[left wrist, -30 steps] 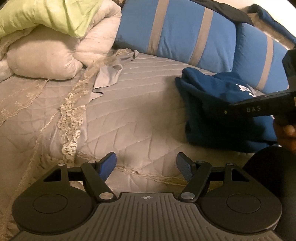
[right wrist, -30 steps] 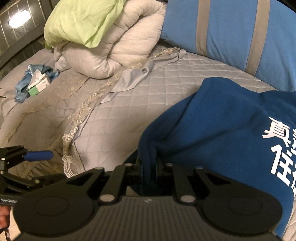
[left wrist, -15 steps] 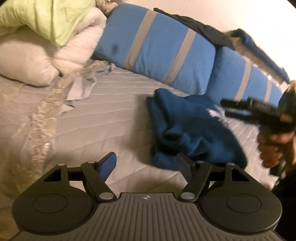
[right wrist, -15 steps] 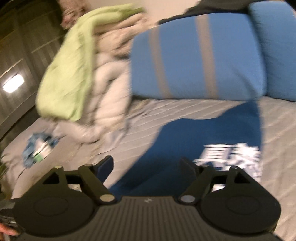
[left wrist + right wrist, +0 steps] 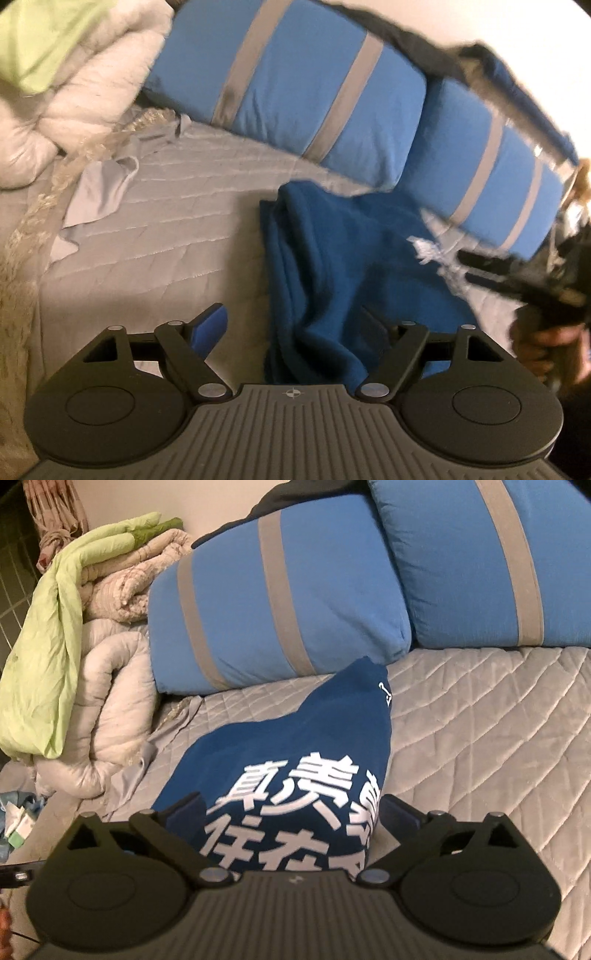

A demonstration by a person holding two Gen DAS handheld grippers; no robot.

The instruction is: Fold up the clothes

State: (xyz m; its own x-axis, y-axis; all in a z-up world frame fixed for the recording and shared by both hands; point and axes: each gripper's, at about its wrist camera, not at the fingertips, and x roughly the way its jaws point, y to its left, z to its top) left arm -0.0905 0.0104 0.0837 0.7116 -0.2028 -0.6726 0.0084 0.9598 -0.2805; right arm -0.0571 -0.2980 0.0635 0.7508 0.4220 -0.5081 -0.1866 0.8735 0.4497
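Tongs in both our hands stand wide apart and hold nothing: the left gripper (image 5: 291, 325) hangs low over the near, bunched edge of the blue sweatshirt (image 5: 332, 258), and the right gripper (image 5: 291, 812) hovers just above the white lettering (image 5: 295, 812) on the same garment. The sweatshirt lies on the grey quilted bed (image 5: 480, 738), its far end running up close to the striped blue pillows (image 5: 277, 602) at the head of the bed, with the rolled pale duvet (image 5: 110, 709) and green cover (image 5: 44, 657) well off to its left. From the right wrist view the printed face looks fairly smooth, while the left wrist view, which is blurred, shows thick ridges and loose folds along the garment's left edge, so we judge the fold as only partly made and in need of tidying. To do this step well, we should each take a clean bite of one layer only at the near edge, one hand toward each corner, keeping our fingers low and flat to the quilt so we do not snag the bedcover beneath. Then we would lift together, level, and carry the edge toward the pillows, laying it down square before letting go. Pinching the bunched ridge itself would likely drag several layers and undo the shape.
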